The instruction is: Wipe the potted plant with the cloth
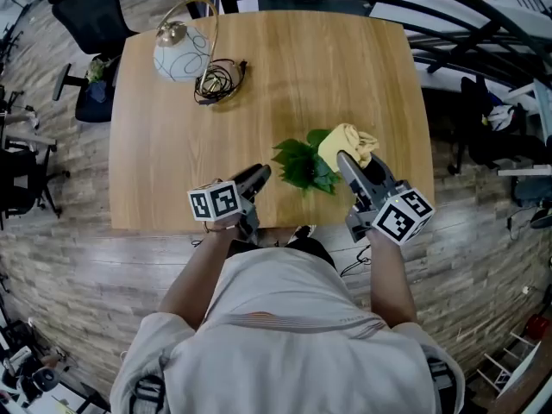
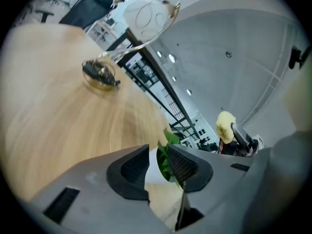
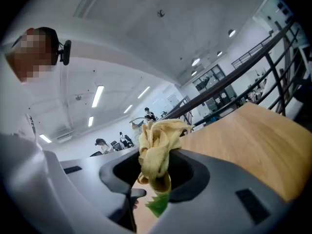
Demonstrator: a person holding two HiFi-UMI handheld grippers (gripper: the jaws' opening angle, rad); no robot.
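My left gripper (image 1: 259, 177): jaws apart, plant (image 1: 302, 166) showing in the gap | my right gripper (image 1: 344, 159): clamped on the cloth (image 1: 347, 142), up at the plant's right edge | plant sits near the front of the table (image 1: 302, 67)

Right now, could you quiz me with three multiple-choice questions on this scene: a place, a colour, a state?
1. Where on the table is the lamp? A far left corner B near right corner C middle
2. What colour is the cloth? A blue B yellow C white
3. The right tool is: A open, empty B lying on the table C shut on the cloth
Answers: 1 A, seen there in the head view; 2 B, yellow in every view; 3 C, its jaws pinch the bunched cloth.
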